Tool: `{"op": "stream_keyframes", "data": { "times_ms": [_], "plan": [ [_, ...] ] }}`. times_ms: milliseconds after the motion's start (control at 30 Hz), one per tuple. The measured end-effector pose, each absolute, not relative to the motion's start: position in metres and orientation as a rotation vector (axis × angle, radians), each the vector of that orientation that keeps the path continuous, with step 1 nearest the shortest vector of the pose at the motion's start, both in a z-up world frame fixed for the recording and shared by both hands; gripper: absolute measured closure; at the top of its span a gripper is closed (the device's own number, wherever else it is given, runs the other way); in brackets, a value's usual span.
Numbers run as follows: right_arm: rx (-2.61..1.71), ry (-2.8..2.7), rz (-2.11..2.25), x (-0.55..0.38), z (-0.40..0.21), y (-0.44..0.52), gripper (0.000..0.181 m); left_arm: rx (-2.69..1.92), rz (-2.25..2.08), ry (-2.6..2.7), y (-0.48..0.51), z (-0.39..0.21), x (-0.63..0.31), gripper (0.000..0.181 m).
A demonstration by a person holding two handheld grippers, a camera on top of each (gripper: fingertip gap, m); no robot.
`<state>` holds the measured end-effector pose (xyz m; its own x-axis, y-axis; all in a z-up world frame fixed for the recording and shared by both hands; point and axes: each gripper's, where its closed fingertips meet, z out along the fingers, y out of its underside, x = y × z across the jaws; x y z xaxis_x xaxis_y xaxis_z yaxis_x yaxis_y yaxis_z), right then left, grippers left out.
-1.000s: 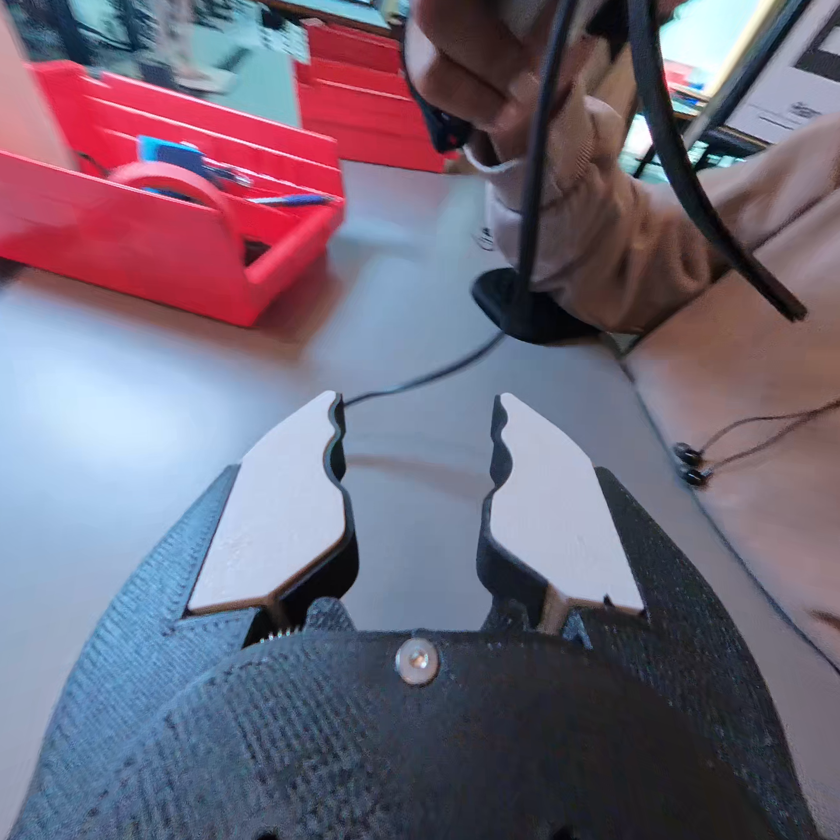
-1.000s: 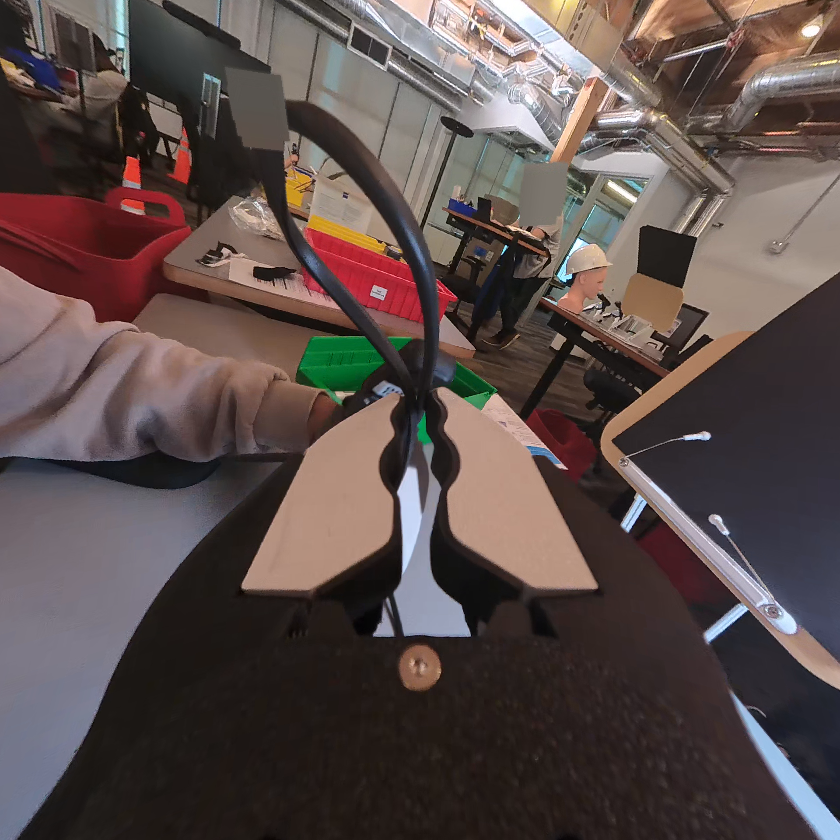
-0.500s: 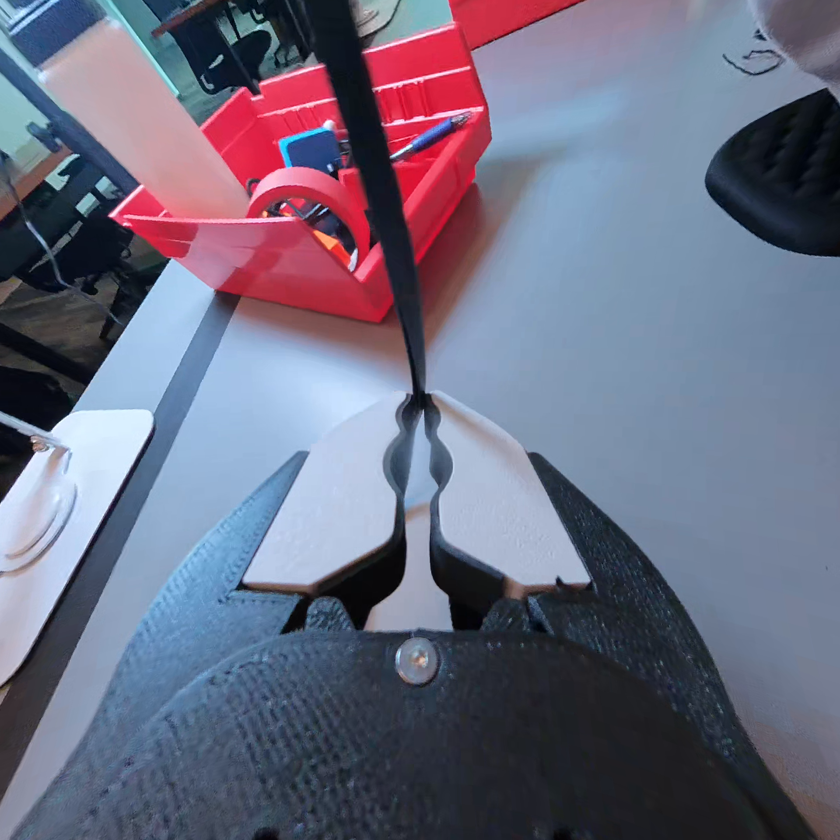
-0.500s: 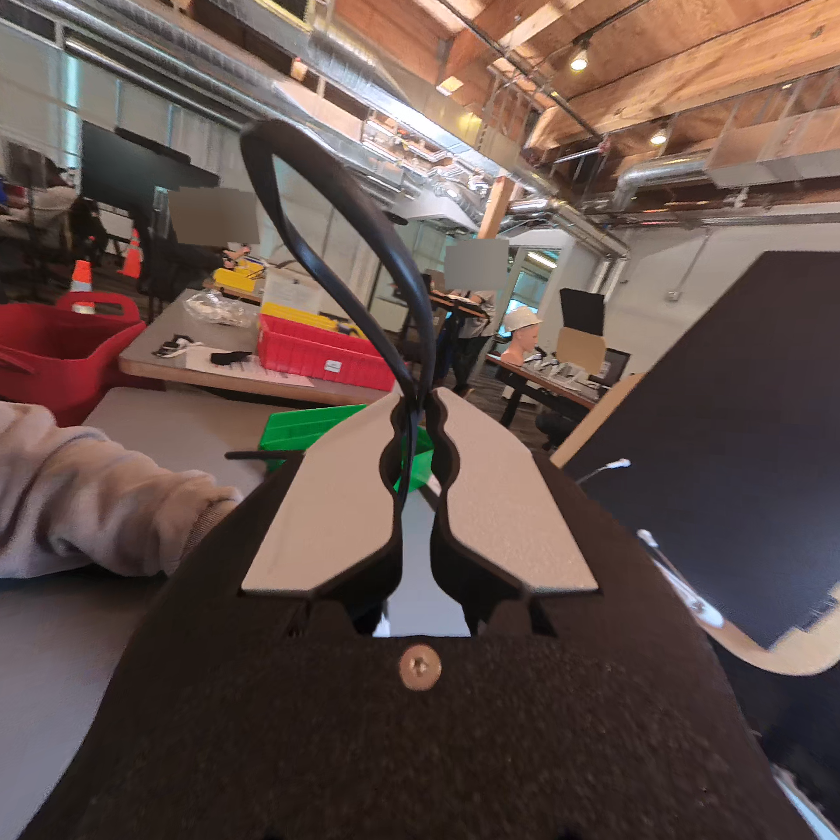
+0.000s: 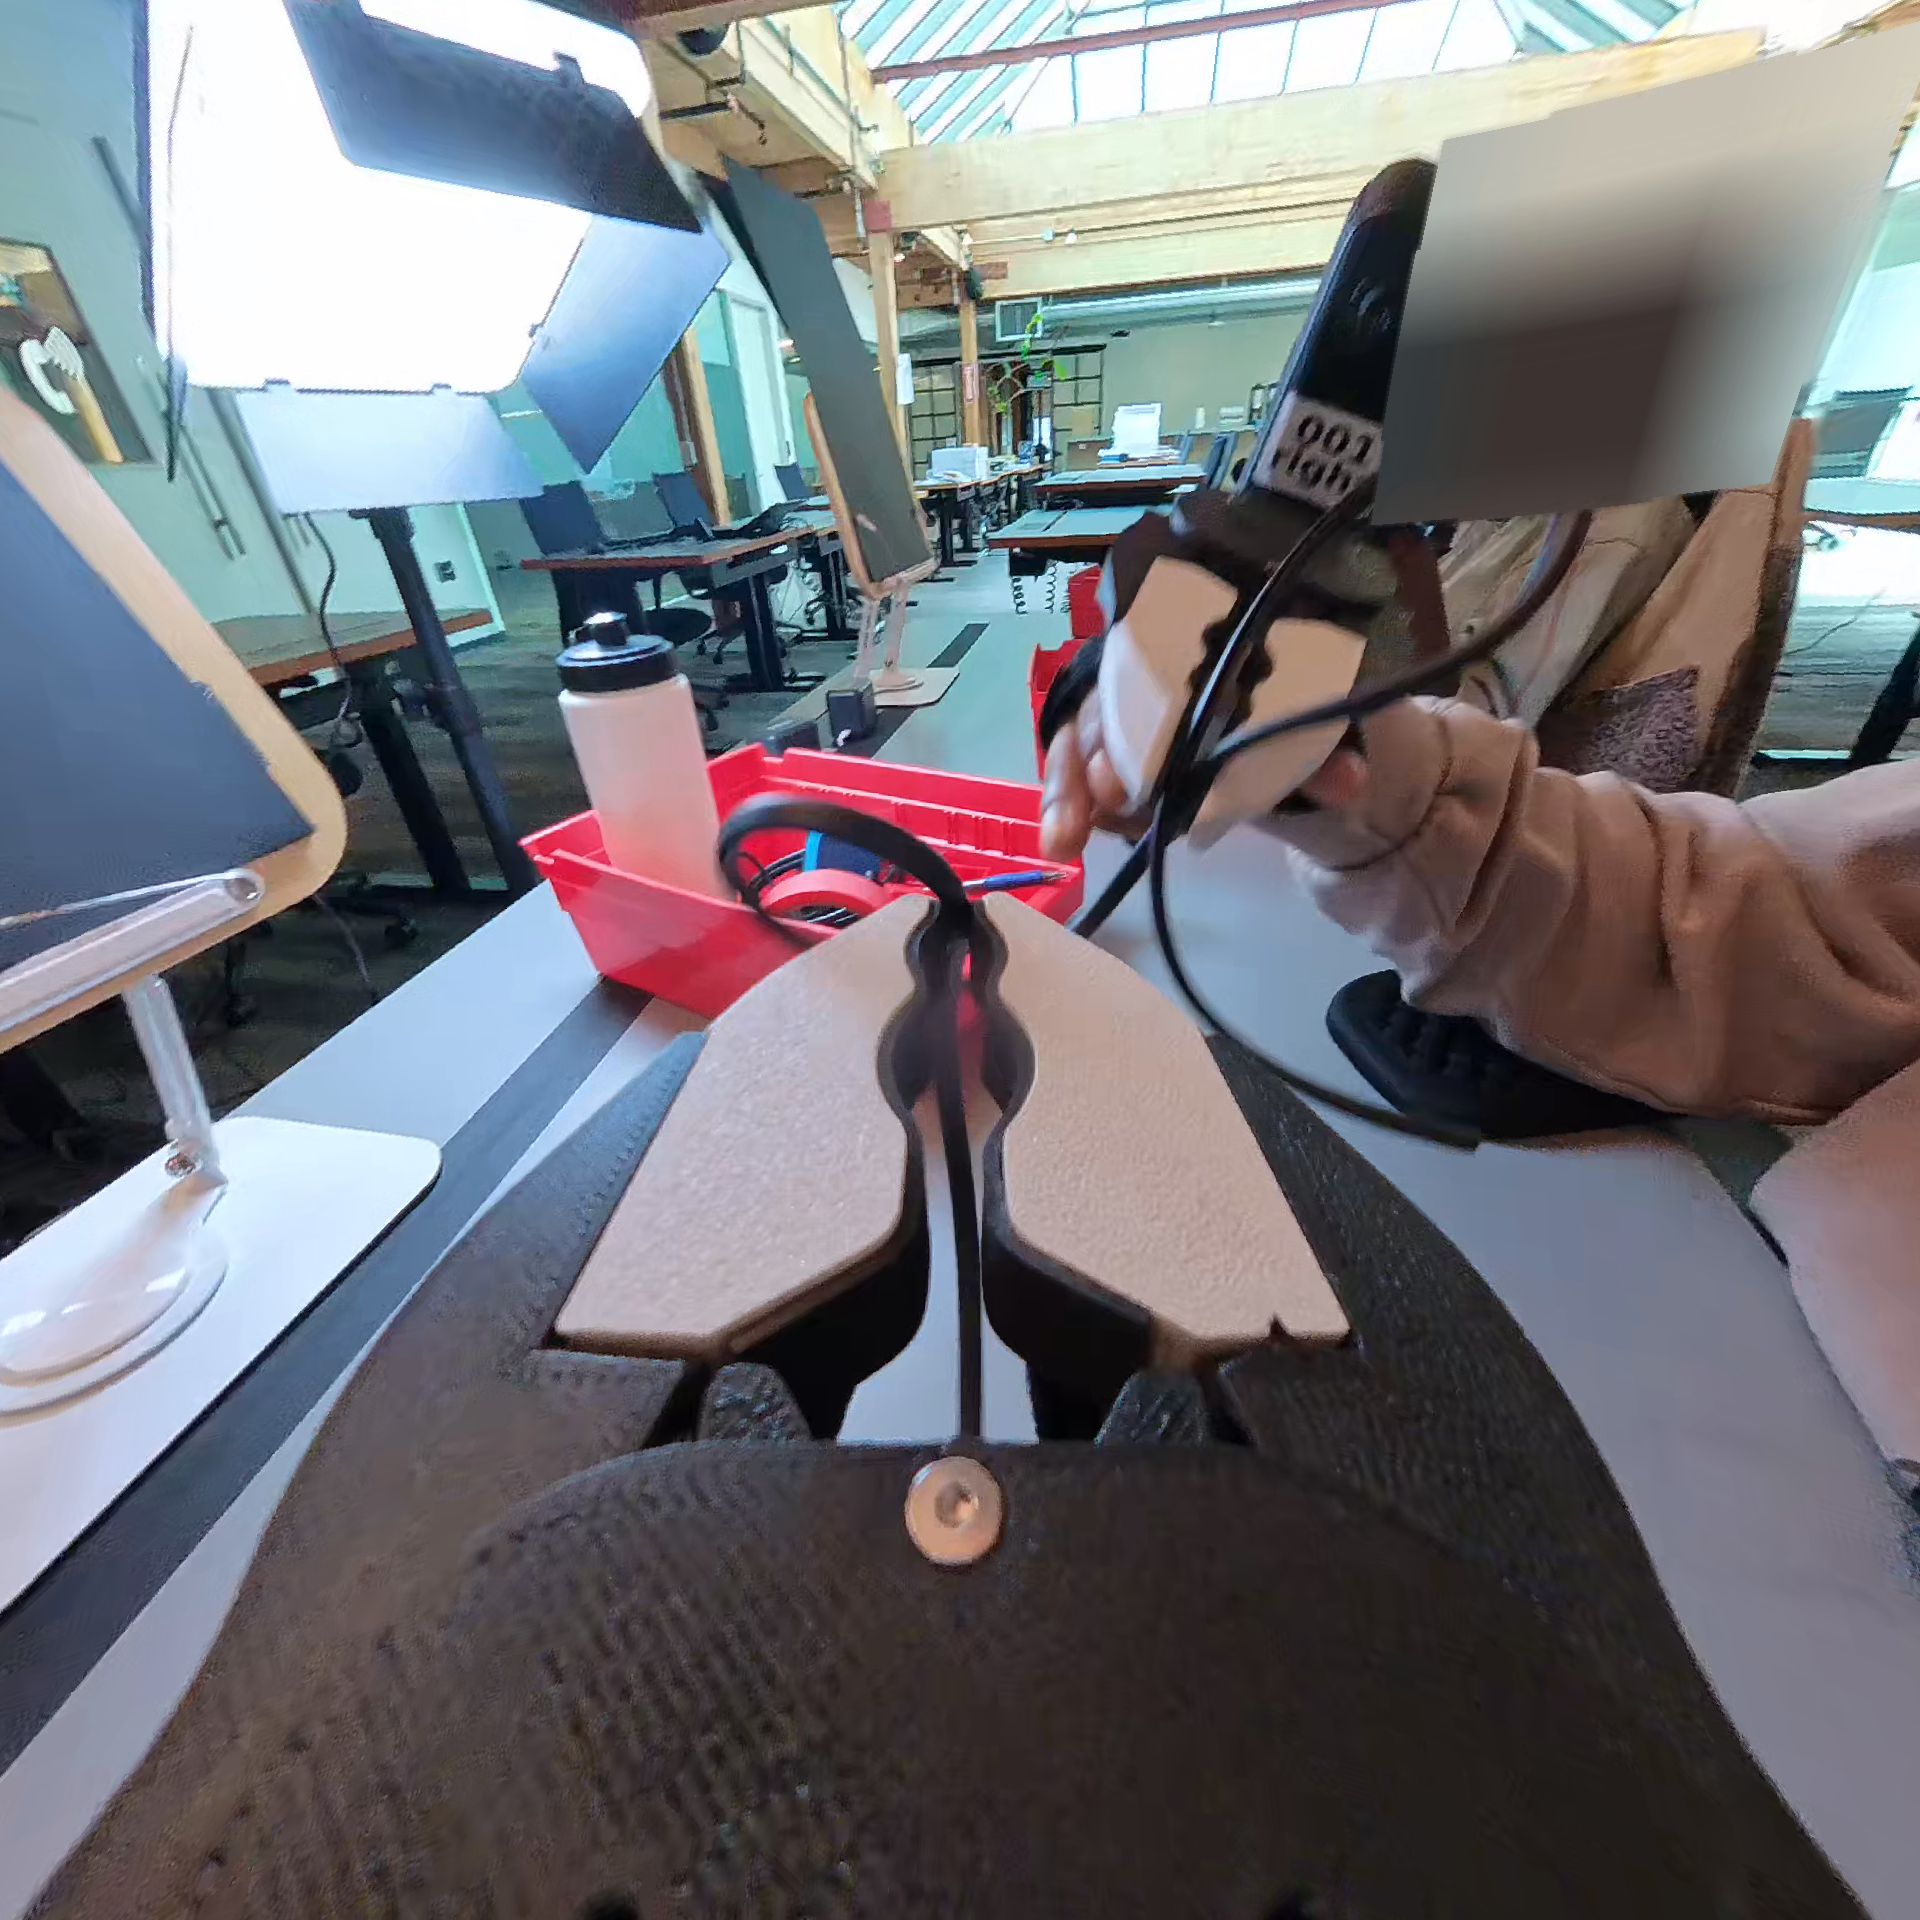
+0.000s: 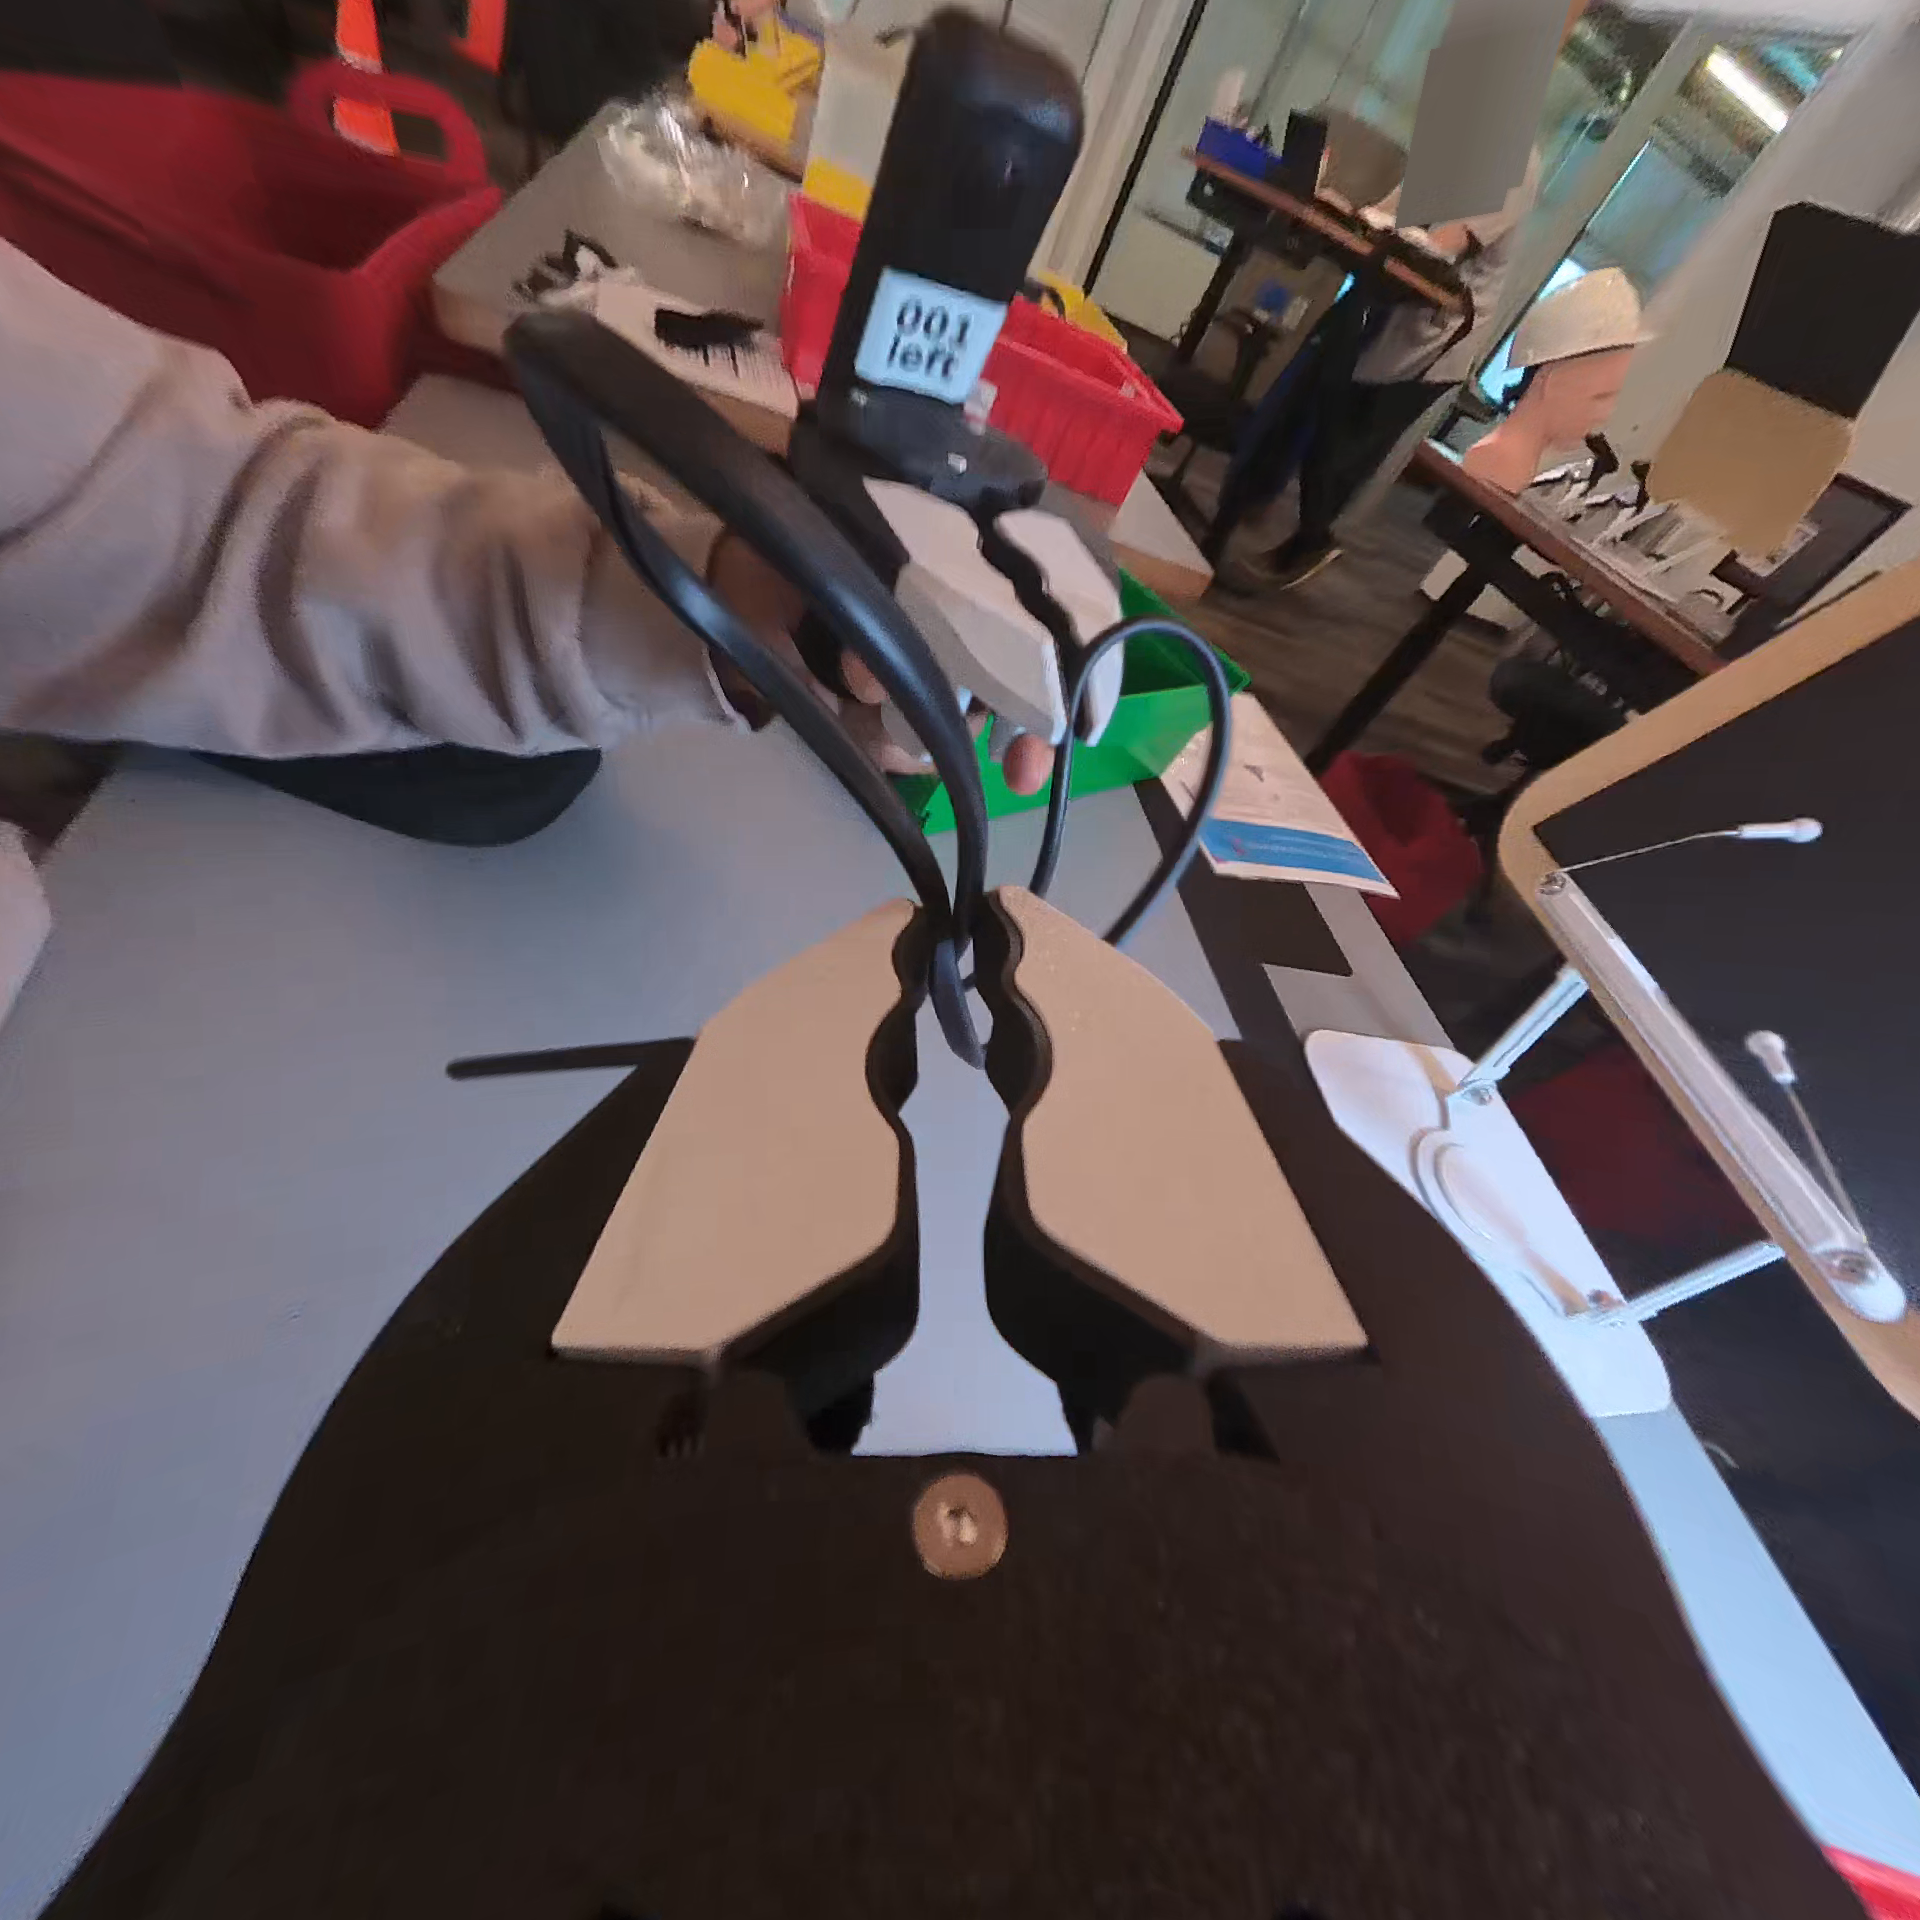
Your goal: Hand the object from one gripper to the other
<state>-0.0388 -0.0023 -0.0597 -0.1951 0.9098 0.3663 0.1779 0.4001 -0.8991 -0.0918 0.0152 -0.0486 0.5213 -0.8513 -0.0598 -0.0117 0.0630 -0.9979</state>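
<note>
The left gripper [image 5: 951,914] has grainy, matt beige finger plates on a rough, ribbed black plastic body. The cable [image 5: 831,821] looks smooth and slightly glossy. The red bin [image 5: 644,925], centre left, is shiny plastic.

Bright indoor daylight. Left wrist view: large white softbox light panel [image 5: 353,208] blown out at upper left, skylights above; foreground sharp. Right wrist view: motion-blurred beige fleece sleeve [image 6: 260,582] and background. Both views bend strongly at edges. Soft shadows on matte grey tabletop [image 6: 312,987].
</note>
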Motion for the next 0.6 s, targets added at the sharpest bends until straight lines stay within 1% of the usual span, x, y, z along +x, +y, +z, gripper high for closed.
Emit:
{"op": "stream_keyframes", "data": {
  "times_ms": [133, 400, 600],
  "plan": [
    [-0.993, -1.647, 0.859, -0.06, -0.076, -0.005, 0.173, -1.329, -0.768, 0.904, -0.001, -0.042, -0.071, 0.178],
    [-0.966, -1.608, 0.878, -0.066, -0.072, -0.009, 0.168, -1.297, -0.795, 0.991, -0.019, -0.041, -0.049, 0.178],
    [-0.921, -1.626, 0.942, -0.068, -0.073, -0.02, 0.171, -1.286, -0.845, 0.999, -0.023, -0.042, -0.046, 0.177]
  ]
}}
